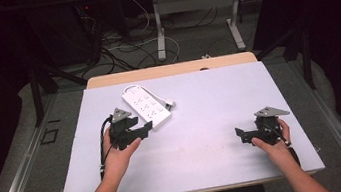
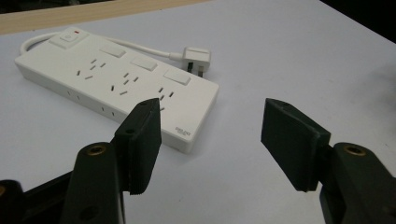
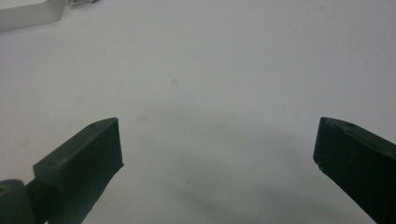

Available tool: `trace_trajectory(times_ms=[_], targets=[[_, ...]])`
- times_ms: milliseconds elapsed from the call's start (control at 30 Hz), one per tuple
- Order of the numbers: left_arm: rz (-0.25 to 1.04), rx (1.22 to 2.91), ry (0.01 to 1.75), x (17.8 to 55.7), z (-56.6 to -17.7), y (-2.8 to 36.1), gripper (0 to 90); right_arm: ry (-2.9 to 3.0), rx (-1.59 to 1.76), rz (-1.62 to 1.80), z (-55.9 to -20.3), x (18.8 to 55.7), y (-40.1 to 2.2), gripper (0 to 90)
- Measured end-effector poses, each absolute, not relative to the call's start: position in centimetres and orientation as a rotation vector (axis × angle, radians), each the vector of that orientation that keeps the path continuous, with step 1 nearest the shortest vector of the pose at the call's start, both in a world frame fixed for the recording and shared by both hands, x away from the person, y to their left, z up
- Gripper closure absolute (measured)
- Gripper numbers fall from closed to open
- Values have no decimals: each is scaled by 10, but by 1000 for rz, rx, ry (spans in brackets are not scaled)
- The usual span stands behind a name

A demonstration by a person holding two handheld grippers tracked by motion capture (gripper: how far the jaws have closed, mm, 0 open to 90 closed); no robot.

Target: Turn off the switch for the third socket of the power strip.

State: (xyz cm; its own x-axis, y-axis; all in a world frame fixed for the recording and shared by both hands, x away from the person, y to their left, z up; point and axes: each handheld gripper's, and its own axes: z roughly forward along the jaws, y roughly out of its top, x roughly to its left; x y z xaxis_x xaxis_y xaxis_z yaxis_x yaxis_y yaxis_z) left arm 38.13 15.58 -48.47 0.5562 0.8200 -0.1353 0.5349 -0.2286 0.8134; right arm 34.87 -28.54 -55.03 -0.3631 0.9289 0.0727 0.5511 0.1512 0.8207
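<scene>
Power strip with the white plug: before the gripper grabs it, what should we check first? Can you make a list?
1. Left hand-held gripper jaws open with nothing between them: ok.
2. Jaws lined up around the power strip: not ok; it lies beyond them, off to one side.
3. Power strip lying flat on the table, sockets up: ok.
4. Plug free of any socket, resting on the table beside the strip: ok.
5. Cord clear of the near end where the jaws would close: ok.
6. Right hand-held gripper open and well away from the strip: ok.
</scene>
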Motion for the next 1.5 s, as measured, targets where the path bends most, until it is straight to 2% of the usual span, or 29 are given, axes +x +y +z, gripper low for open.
trace_trajectory(times_ms=[800, 1500], targets=[[388, 1915, 1091, 419, -454, 134, 380, 1979, 1420, 1103, -551, 349, -285, 8], [340, 1957, 1157, 460, -465, 108, 477, 1980, 1438, 1108, -553, 350, -285, 9]])
